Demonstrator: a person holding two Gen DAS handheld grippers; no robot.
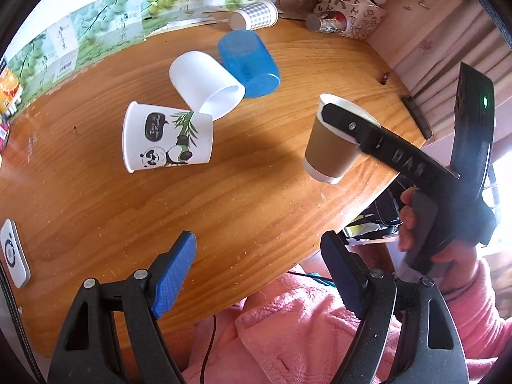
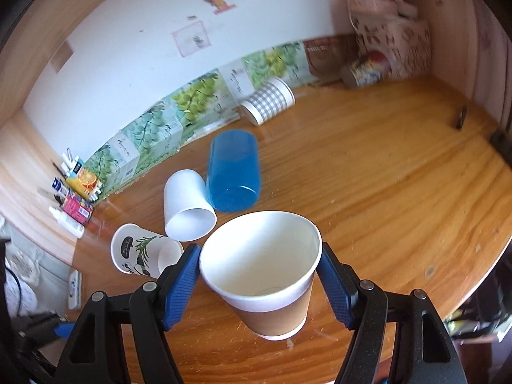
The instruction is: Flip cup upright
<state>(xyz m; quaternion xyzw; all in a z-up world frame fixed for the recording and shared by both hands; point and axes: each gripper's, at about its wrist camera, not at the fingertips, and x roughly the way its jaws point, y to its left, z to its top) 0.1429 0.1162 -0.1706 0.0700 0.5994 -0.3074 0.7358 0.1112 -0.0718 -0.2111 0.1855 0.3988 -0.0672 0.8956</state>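
A brown paper cup with a white rim is held by my right gripper, mouth up and a little tilted, above the wooden table. The pads clamp its rim on both sides. In the left wrist view the same cup hangs near the table's right edge in the right gripper. My left gripper is open and empty over the table's front edge, well short of the cup.
A panda cup, a white cup, a blue cup and a checked cup lie on their sides. A can and a bag stand at the back right. A white device lies at the left.
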